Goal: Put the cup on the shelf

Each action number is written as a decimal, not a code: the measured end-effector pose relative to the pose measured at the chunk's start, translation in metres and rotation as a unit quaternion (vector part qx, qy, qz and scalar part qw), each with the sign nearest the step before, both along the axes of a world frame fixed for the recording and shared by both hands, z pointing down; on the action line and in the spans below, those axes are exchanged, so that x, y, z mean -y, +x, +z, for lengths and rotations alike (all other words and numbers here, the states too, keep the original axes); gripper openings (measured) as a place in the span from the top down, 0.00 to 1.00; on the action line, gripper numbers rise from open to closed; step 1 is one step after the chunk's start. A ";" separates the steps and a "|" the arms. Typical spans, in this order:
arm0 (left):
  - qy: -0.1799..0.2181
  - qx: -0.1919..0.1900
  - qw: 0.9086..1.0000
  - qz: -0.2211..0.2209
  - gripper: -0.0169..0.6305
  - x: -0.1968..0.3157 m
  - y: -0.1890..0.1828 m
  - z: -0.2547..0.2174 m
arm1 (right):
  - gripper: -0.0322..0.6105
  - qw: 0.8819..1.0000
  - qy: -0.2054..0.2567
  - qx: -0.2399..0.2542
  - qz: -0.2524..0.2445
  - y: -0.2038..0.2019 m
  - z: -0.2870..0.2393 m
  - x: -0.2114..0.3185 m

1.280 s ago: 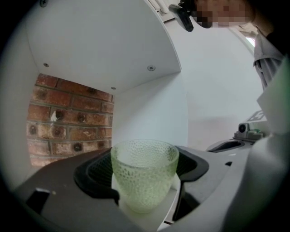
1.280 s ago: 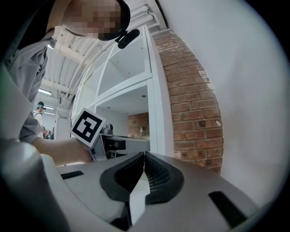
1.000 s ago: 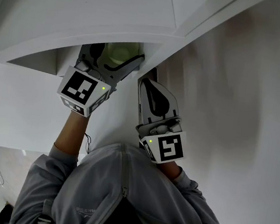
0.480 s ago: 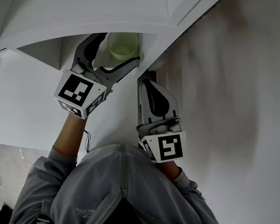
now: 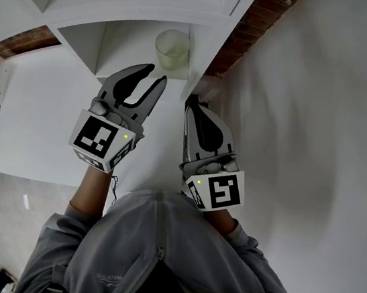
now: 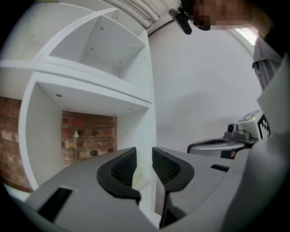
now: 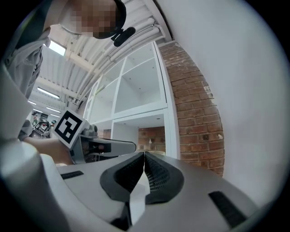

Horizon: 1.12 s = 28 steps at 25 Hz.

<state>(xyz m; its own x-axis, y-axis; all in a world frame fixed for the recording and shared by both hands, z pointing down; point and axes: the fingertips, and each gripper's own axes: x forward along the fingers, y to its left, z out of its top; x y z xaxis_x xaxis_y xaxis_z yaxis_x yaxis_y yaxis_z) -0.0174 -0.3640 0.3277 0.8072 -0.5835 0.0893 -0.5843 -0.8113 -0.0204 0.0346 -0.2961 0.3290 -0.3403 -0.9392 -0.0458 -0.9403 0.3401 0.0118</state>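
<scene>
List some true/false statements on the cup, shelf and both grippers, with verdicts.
1. The cup stands upright in a shelf compartment. True.
2. The left gripper holds the cup. False: the cup stands apart from it on the shelf. Its jaws have just been closing, and nothing is between them.
3. The right gripper has its jaws together, with nothing in them. True.
4. The shelf has a solid white back. False: brick shows through the compartment in the left gripper view.
</scene>
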 end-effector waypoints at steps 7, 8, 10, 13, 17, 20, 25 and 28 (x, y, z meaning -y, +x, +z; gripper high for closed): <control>0.008 -0.005 0.999 -0.044 0.96 -0.049 -0.015 -0.013 | 0.91 1.000 0.018 -0.007 -0.002 -0.008 -0.016 -0.033; 0.008 -0.002 0.999 -0.053 0.96 -0.055 -0.018 -0.013 | 0.91 1.000 0.020 -0.009 0.001 -0.008 -0.017 -0.037; 0.003 0.008 0.997 -0.071 0.96 -0.067 -0.026 -0.012 | 0.91 1.000 0.024 -0.013 0.007 -0.008 -0.020 -0.044; 0.014 0.011 0.996 -0.092 0.96 -0.085 -0.034 -0.015 | 0.91 0.999 0.029 -0.021 0.014 -0.006 -0.024 -0.054; 0.028 0.008 0.993 -0.110 0.96 -0.103 -0.038 -0.017 | 0.91 0.999 0.040 -0.027 0.022 -0.004 -0.031 -0.067; 0.027 0.009 0.992 -0.120 0.96 -0.116 -0.040 -0.012 | 0.91 0.998 0.041 -0.027 0.025 -0.005 -0.031 -0.075; 0.031 0.010 0.991 -0.130 0.96 -0.128 -0.042 -0.009 | 0.91 0.998 0.041 -0.027 0.026 -0.005 -0.028 -0.084; 0.029 0.003 0.990 -0.136 0.96 -0.130 -0.044 -0.005 | 0.91 0.999 0.036 -0.028 0.027 -0.004 -0.023 -0.086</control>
<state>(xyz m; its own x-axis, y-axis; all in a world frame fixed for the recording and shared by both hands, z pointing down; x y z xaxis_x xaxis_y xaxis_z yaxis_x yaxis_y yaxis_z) -0.0613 -0.2339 0.3222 0.6196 -0.7831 0.0535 -0.7803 -0.6219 -0.0663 0.0302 -0.2101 0.3062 -0.2925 -0.9514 -0.0964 -0.9546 0.2846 0.0877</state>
